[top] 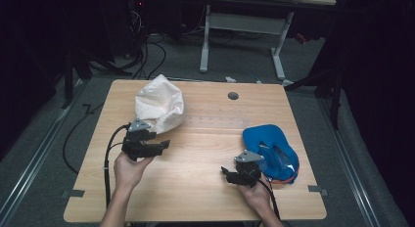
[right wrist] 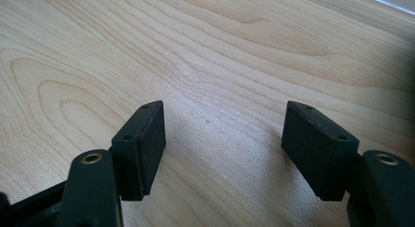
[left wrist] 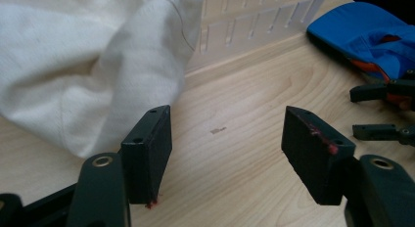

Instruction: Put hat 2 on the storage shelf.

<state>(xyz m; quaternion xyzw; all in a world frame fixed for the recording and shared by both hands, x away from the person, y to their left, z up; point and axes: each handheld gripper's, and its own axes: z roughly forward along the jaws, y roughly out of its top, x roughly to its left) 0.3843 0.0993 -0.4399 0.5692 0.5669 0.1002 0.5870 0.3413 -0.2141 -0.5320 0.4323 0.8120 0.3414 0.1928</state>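
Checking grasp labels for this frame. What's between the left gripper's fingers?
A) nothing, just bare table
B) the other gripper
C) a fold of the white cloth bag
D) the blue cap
A: in the left gripper view the left gripper stands open over bare wooden table; the white cloth bag lies beside its left finger, outside the gap, and the blue cap lies farther off.

Crumpled white cloth bag point(top: 159, 108), table's far-left
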